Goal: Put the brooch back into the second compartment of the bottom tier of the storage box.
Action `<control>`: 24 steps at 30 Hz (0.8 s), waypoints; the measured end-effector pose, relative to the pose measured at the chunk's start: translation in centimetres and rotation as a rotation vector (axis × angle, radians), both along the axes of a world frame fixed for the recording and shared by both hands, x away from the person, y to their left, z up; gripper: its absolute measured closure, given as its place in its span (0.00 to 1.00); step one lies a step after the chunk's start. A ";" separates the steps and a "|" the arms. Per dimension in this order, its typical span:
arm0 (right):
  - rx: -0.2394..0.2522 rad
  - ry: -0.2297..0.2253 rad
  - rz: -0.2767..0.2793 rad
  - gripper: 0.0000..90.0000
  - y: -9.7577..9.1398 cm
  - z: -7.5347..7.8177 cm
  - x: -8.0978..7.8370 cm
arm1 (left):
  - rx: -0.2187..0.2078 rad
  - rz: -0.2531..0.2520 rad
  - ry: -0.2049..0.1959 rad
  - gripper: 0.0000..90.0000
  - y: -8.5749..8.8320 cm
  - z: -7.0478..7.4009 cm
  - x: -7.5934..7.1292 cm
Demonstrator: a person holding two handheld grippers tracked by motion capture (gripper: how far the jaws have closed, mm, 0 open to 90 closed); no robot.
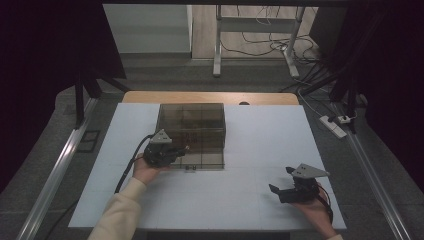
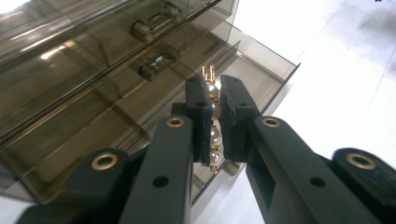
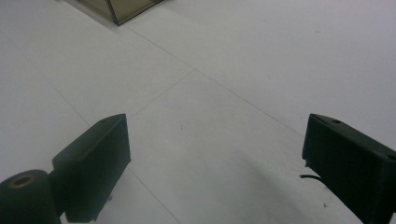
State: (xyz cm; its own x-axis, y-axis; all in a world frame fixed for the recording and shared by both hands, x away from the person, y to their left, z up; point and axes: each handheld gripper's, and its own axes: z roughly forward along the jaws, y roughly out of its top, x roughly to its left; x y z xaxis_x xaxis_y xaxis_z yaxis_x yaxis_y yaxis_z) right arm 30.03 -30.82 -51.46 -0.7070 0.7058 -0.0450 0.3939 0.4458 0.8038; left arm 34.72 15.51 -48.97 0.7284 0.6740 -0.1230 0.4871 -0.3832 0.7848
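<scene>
The pearl clip (image 2: 214, 122), a short row of white pearls on a gold-coloured metal frame, sits in the centre of the left gripper view. It stands roughly upright between the two jaw pads, with its gold prongs projecting above the pads and its lower end showing below them. The left gripper (image 2: 212, 119) is closed onto this clip: both pads press against its sides, and the gap between them is no wider than the clip itself.

In the high view, the left gripper (image 1: 186, 148) lies left of centre, held over the pulled-out bottom drawer (image 1: 202, 160) of the smoked plastic drawer box (image 1: 192, 125). In the left gripper view, that box fills the upper left of the frame, showing two drawer handles (image 2: 158, 63) on the closed drawers above the open one.

The right gripper (image 1: 281, 181) is at the lower right of the high view, well apart from the box, above the white table top (image 1: 260, 145). Its jaws stand wide apart and hold nothing; the right gripper view shows bare table between them, with one corner of the box (image 3: 116, 14) at the upper left.
</scene>
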 end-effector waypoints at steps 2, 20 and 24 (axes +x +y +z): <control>0.001 -0.001 0.001 0.08 0.0 0.0 0.0 | 0.002 -0.008 -0.001 0.91 -0.4 0.0 0.1; -0.001 -0.002 -0.002 0.08 0.1 0.0 0.0 | 0.008 -0.035 0.000 0.91 -2.5 0.0 1.4; -0.001 -0.006 -0.004 0.08 0.1 0.0 -0.1 | 0.021 -0.038 0.010 0.91 -2.7 -0.3 1.5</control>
State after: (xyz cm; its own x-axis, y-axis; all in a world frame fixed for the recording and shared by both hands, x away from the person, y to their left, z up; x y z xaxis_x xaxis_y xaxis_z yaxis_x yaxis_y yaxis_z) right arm 29.98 -30.72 -51.49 -0.7039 0.7086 -0.0495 0.3910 0.4447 0.8059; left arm 36.20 12.82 -49.32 0.7522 0.6486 -0.1162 0.4795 -0.4179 0.7716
